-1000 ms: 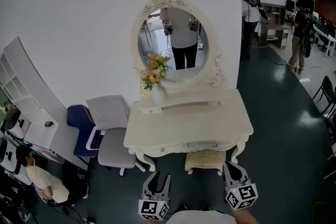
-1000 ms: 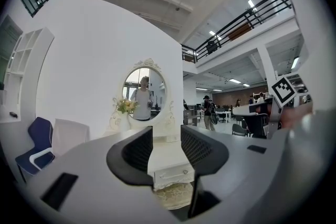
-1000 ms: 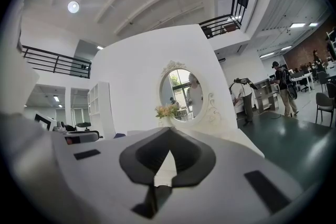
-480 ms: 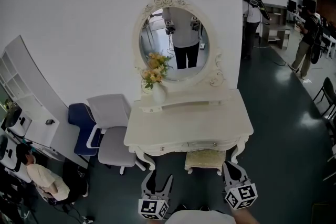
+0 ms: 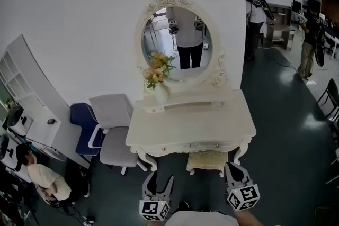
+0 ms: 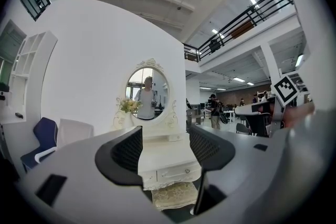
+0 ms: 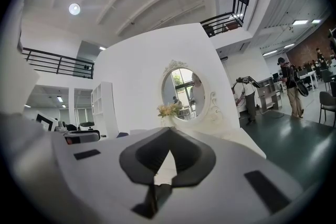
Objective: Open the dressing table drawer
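Note:
The cream dressing table (image 5: 190, 125) stands against the white wall, with an oval mirror (image 5: 177, 45) on top. Its front drawers (image 5: 204, 146) are closed, a small knob on each. Both grippers hover level in front of the table, well short of it. My left gripper (image 5: 159, 179) is open with nothing between its jaws; the left gripper view frames the table (image 6: 167, 150) and its drawer front (image 6: 177, 171) in the gap. My right gripper (image 5: 235, 169) is shut and empty, its tips meeting in the right gripper view (image 7: 169, 132).
A padded stool (image 5: 206, 162) sits under the table. A grey chair (image 5: 113, 136) and a blue chair (image 5: 81, 127) stand at its left. A vase of flowers (image 5: 158, 86) is on the shelf. People stand at back right (image 5: 309, 35); a person sits at lower left (image 5: 46, 181).
My left gripper's jaws have spread wider. Both hands stay where they were. The people at the back right have shifted a little.

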Tool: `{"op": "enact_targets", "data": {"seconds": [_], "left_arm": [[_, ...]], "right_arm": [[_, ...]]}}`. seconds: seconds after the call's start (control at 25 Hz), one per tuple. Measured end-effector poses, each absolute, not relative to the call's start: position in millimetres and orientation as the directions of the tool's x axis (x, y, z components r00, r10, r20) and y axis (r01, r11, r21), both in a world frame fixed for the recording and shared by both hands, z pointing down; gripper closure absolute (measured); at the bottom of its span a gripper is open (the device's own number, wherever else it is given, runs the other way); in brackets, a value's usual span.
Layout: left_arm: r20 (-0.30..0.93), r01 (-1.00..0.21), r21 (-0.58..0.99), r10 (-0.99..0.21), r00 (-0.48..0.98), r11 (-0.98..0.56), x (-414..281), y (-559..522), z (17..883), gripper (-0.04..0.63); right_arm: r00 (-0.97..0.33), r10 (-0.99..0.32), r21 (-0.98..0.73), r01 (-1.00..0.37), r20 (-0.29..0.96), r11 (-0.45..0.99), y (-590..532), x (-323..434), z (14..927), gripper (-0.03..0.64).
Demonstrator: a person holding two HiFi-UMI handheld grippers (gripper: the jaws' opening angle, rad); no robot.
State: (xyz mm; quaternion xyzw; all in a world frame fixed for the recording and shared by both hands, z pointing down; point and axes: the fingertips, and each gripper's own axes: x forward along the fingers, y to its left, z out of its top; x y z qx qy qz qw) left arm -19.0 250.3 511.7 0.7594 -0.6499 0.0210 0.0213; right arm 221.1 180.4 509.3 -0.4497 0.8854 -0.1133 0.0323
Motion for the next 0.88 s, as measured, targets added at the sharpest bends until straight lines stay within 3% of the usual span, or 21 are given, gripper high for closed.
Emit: {"op": "enact_targets", "data": {"seconds": [0.88], "left_arm": [[0.061, -0.991, 0.027, -0.989, 0.134, -0.133, -66, 172, 526, 0.324]], "right_arm": [[-0.597, -0.800, -0.208, -0.792, 0.067, 0.574, 104, 183, 515, 0.607]]}}
